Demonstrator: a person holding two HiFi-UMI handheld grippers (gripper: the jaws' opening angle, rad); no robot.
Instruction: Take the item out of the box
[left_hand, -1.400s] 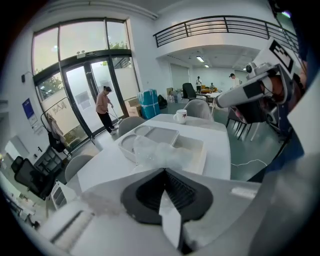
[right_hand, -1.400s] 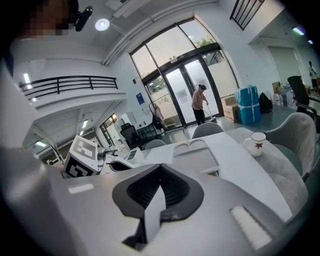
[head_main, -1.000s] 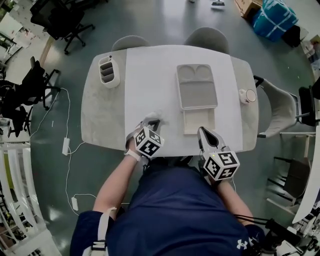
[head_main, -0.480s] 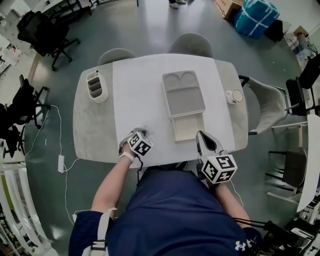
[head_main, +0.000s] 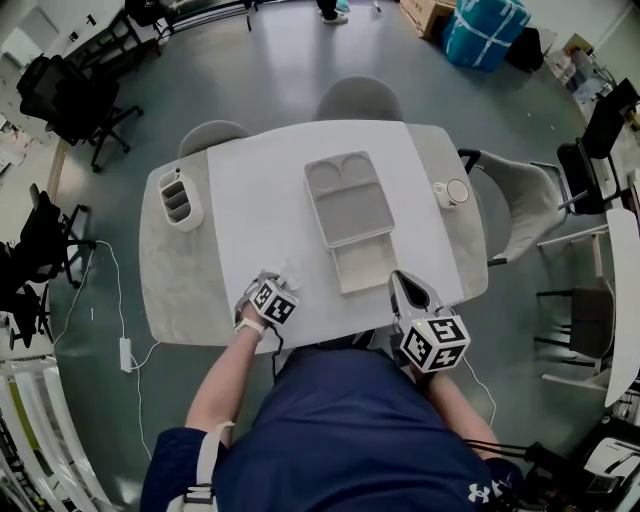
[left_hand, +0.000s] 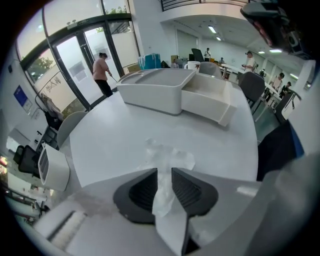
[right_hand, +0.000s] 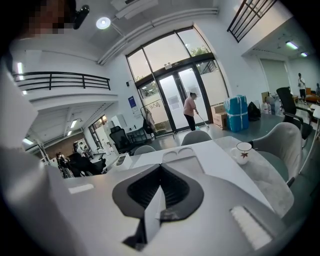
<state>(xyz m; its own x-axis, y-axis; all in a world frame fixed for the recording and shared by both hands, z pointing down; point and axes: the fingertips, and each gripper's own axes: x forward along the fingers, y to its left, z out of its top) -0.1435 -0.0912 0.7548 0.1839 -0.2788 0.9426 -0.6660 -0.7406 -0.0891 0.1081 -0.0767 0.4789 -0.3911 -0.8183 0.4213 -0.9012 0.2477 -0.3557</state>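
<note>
A pale grey box (head_main: 348, 203) stands mid-table with its shallow drawer (head_main: 362, 268) pulled out toward me; both also show in the left gripper view, the box (left_hand: 155, 90) and the drawer (left_hand: 207, 100). The item, a crumpled whitish wrapper (left_hand: 167, 159), lies on the white mat left of the drawer (head_main: 288, 271). My left gripper (left_hand: 164, 172) points steeply down over it; its jaws have just been opening and stand apart, with the wrapper loose between them. My right gripper (head_main: 402, 282) hovers near the table's front edge, right of the drawer, jaws shut (right_hand: 161, 167) and empty.
A white organiser (head_main: 180, 198) sits at the table's far left, a cup (head_main: 452, 191) at the far right. Two grey chairs (head_main: 358, 98) stand behind the table and another chair (head_main: 520, 215) at its right. The table's near edge (head_main: 320, 335) runs just under both grippers.
My left gripper has sunk toward the table near the front edge, bringing the wrapper down onto the mat. The right gripper has shifted only slightly.
</note>
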